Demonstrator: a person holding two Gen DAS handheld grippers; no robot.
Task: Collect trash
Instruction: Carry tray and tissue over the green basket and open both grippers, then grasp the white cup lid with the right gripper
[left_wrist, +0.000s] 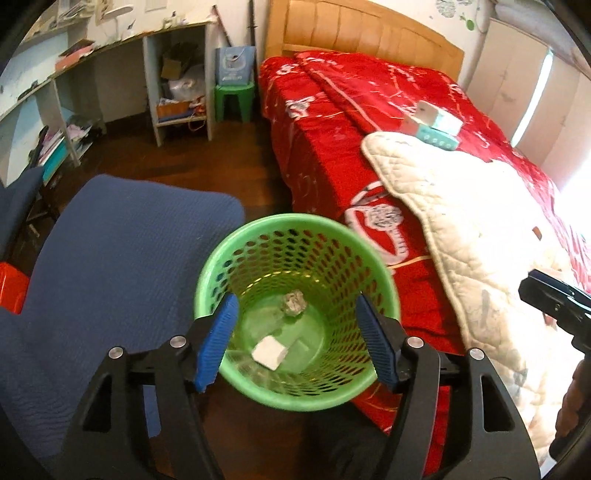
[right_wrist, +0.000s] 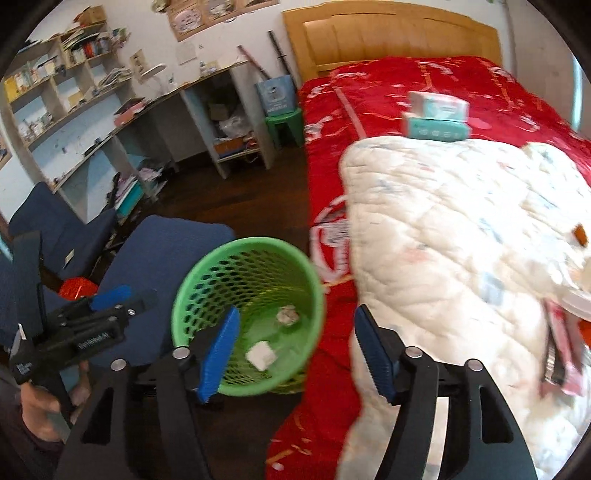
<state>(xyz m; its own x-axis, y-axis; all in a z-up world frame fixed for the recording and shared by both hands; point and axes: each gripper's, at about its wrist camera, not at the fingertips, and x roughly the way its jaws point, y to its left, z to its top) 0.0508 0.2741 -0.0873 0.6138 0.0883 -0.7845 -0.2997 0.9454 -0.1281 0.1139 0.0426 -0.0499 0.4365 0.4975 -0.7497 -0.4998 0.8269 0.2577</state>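
Observation:
A green mesh waste basket stands on the floor beside the bed. Inside it lie a crumpled paper ball and a white folded piece. My left gripper hangs open above the basket mouth, nothing between its blue fingers. In the right wrist view the same basket sits left of centre with the paper ball and white piece in it. My right gripper is open and empty, spanning the basket's right rim and the bed edge. The left gripper's body shows at lower left.
A blue chair stands left of the basket. The bed has a red cover and a white quilt; two boxes are stacked on it. Pink and orange items lie on the quilt at right. A cluttered desk lines the wall.

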